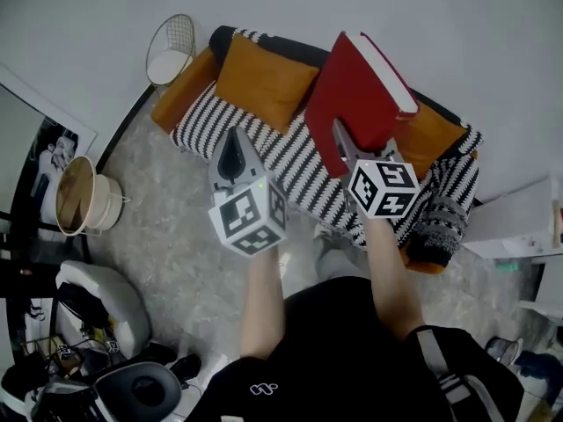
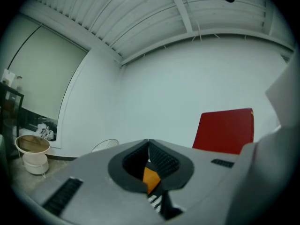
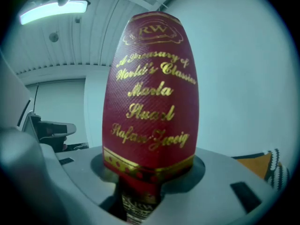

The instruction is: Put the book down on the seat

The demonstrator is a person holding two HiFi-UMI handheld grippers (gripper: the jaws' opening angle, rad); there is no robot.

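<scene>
Book point(image 1: 362, 90): red hardback, held upright in the air above the right half of the sofa point(image 1: 179, 99). Its lower end is clamped between the jaws of the right gripper point(image 1: 345, 141). It is not yet touching the striped seat point(image 1: 295, 165). We judge the carry nearly done, with lowering and release left.

Left gripper point(image 1: 234, 143): over the sofa's middle, just in front of the orange cushion point(image 1: 264, 82), jaws pressed together on nothing.

Only the right gripper view shows the gilt spine lettering. Only the head view shows where the book sits over the sofa. The left gripper view shows the cover side-on against the wall point(image 2: 187, 78).
</scene>
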